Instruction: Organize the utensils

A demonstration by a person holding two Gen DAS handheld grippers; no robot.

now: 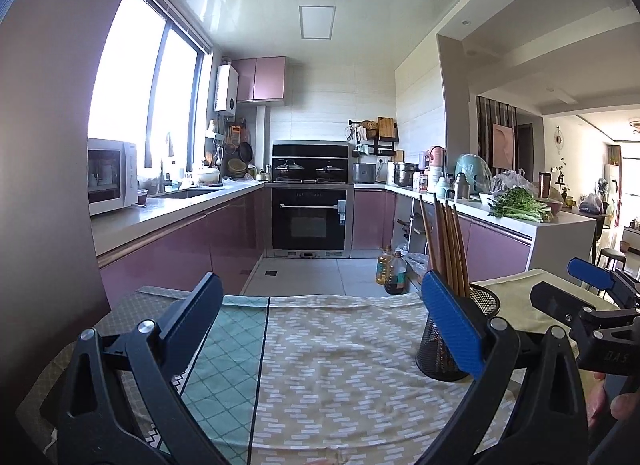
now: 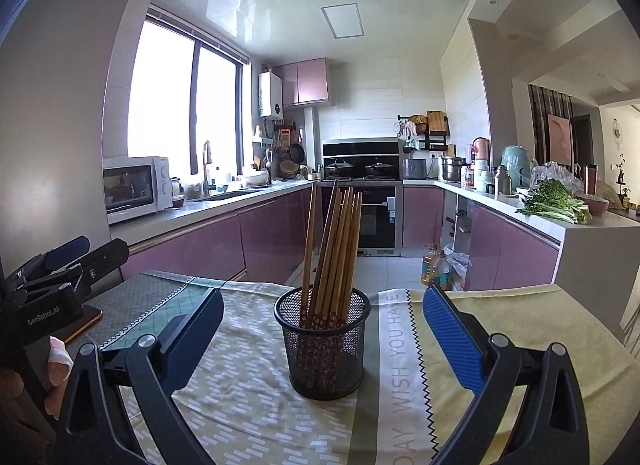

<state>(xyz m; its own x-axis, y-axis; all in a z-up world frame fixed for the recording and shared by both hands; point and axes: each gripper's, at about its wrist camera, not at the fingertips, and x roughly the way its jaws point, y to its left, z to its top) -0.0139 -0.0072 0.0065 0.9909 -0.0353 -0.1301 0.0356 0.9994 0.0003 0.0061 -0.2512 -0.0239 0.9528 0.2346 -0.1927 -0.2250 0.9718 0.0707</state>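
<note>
Both our grippers hang just above the patterned cloth (image 2: 256, 389), each spread wide and holding nothing. Our right gripper (image 2: 320, 339) frames the black mesh holder (image 2: 325, 349), which stands upright on the cloth between its fingers without touching either. Inside it, the wooden chopsticks (image 2: 334, 249) lean together, tips up. Our left gripper (image 1: 324, 329) sits beside it, with the holder just behind its right finger (image 1: 454, 325).

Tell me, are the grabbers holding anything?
No. The left gripper and right gripper are both open and empty. The brown wooden chopsticks stand in the black mesh cup.
</note>
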